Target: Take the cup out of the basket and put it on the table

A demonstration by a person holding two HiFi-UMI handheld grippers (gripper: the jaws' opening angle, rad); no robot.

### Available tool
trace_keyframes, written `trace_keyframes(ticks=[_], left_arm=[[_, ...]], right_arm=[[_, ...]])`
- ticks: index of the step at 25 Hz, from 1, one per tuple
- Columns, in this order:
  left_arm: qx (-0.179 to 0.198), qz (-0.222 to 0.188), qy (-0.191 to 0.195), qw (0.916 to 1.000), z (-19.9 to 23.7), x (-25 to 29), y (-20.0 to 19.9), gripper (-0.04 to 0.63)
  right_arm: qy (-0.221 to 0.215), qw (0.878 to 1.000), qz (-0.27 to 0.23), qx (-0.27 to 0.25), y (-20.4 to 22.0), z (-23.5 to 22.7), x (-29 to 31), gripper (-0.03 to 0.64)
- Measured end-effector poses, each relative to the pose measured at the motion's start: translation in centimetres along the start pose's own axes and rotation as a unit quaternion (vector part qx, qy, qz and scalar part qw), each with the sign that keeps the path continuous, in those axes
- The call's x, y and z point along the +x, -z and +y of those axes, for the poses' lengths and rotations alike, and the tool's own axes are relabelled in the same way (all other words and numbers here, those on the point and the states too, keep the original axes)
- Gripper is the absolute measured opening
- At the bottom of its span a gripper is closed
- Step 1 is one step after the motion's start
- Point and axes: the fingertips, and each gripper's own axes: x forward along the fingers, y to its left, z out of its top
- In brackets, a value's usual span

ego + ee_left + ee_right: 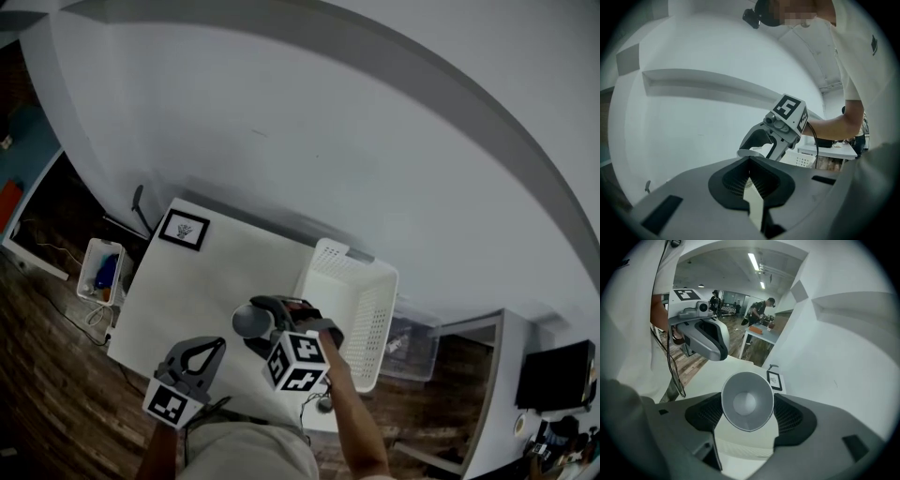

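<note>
The white table (216, 281) fills the middle of the head view. The white basket (361, 264) stands on its right-hand part, with nothing showing inside it from that angle. The right gripper (265, 321) reaches over the bare tabletop just left of the basket. Its fingers are spread wide around the cup (747, 401) with one pad pressed to each side, so the cup is firmly held. The left gripper (214, 347) hangs near the table's front edge, a little apart from the right one. Its fingers are closed tip to tip with nothing between them (it has no part in the lift, by the look of it). The cup is tilted, its open mouth turned back toward the right gripper's own camera, and it is clear of the basket. No view shows whether its bottom touches the tabletop. A small framed picture (184, 229) lies at the table's far left corner, well away from all this. I judge the first half done, since the cup is out of the basket. What is left is to bring it upright, set it down on the open stretch of table and loosen the fingers.
</note>
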Motion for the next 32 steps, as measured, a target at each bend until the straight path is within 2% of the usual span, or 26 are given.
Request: trace_keyframes(ticks=[14,32], left_arm=[[0.004,0.012,-0.042,0.9990,2.5,-3.3,1.9,0.000],[-0.046,0.027,-0.112,0.9923,5.7,-7.1,5.9,0.000]], right_arm=[[-0.045,0.999,0.003,-0.021,-1.9,2.5,6.0,0.339],[-0.115,0.992,0.019,-0.054,-2.7,6.3,13.9,0.339]])
